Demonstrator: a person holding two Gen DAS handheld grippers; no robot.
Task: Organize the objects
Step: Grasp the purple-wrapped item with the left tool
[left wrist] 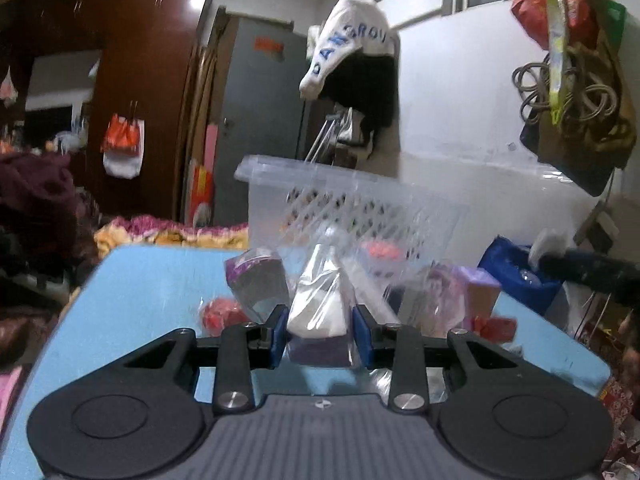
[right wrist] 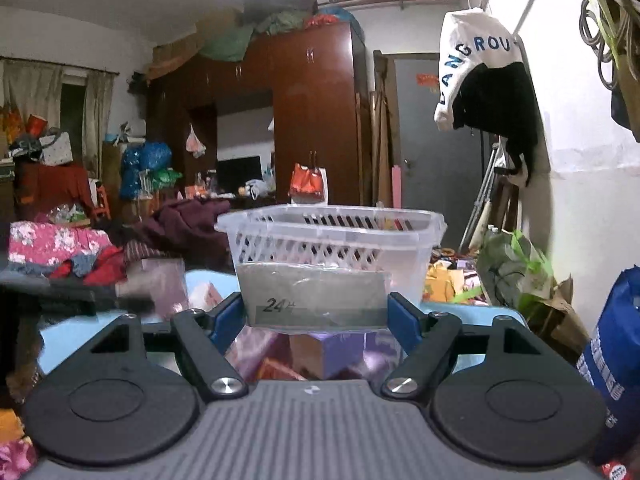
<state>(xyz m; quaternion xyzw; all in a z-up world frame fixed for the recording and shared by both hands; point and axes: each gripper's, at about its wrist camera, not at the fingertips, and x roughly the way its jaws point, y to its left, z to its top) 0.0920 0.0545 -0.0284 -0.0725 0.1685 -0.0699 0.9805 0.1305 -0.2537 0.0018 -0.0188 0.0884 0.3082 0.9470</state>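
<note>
Colours on and around the blue table

The table point(left wrist: 140, 280) is light blue; the basket point(right wrist: 332, 236) is clear plastic with lattice slots; a grey packet point(right wrist: 316, 300) carries black "24"; the hanging white cap point(left wrist: 352, 40) bears blue letters; the wardrobe point(right wrist: 312, 120) is reddish-brown.

Left gripper point(left wrist: 320, 330) clamped narrow, right gripper point(right wrist: 316, 316) wider (both level)

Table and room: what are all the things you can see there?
Basket: one, clear plastic, back of table.
Table: one, light blue.
Plastic bag: one, clear with white contents, between left fingers.
Grey packet: one, marked 24, between right fingers.
Purple box: one, on table below grey packet.
Wardrobe: one, dark red-brown, far wall.
White cap: one, hanging on wall.
Left gripper: blue pads, shut on bag.
Right gripper: blue pads, holding packet.
</note>
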